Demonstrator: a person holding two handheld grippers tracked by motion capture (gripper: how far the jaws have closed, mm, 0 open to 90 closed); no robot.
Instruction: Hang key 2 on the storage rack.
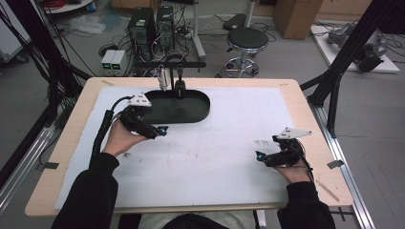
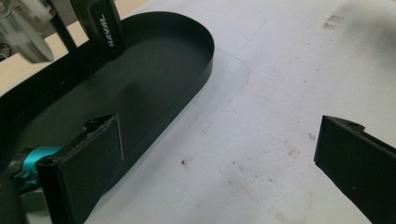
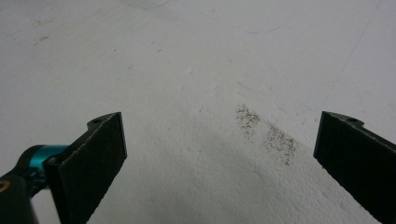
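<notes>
One black oval tray (image 1: 191, 112) on white mat (image 1: 215, 143), left gripper (image 1: 160, 131) and right gripper (image 1: 260, 156), both spread apart, empty.

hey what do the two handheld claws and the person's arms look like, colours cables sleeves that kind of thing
Both claws are black. The left claw and right claw each carry a pale grey three-cornered plate on top and a teal fitting near the jaws. The jaws are flat black rectangular pads. A thick black cable loops from the left one. The person wears black long sleeves.
</notes>
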